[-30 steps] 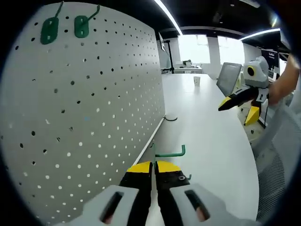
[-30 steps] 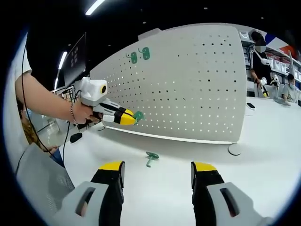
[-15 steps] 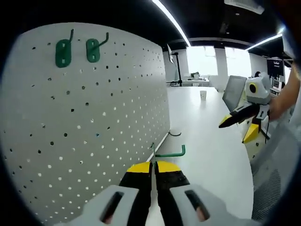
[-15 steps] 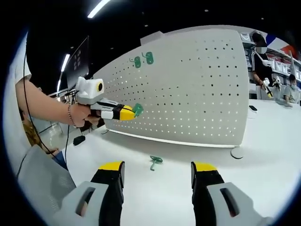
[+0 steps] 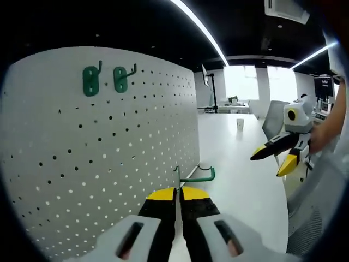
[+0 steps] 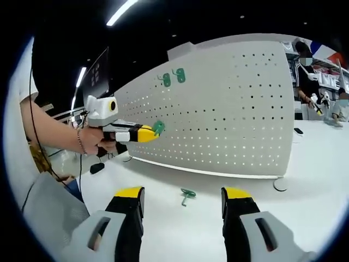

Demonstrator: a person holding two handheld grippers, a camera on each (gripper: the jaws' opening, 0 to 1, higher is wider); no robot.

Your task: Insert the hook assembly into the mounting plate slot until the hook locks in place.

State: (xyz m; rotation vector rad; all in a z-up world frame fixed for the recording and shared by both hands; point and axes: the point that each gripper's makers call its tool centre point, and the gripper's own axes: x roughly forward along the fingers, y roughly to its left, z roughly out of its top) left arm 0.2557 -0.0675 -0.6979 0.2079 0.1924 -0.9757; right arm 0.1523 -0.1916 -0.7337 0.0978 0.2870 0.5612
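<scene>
The left gripper (image 5: pixel 178 192), jaws pinching a green hook (image 5: pixel 195 176) at lower centre, is presenting it toward the pegboard (image 5: pixel 109 158) for insertion. The right gripper (image 6: pixel 182 197), jaws spread, is hovering above a spare hook (image 6: pixel 187 194) on the desk (image 6: pixel 305 218).

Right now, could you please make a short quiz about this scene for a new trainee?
1. True or false: the left tongs are shut on a green hook.
2. How many green hooks already hang on the white pegboard? A) none B) two C) four
3. Fill in: a loose green hook lies on the white ____ ahead of the open right tongs.

Key
1. True. In the left gripper view the jaws are together with the hook between their tips.
2. B. Both sit side by side near the board's top.
3. Table, between the right tongs and the pegboard.
</scene>
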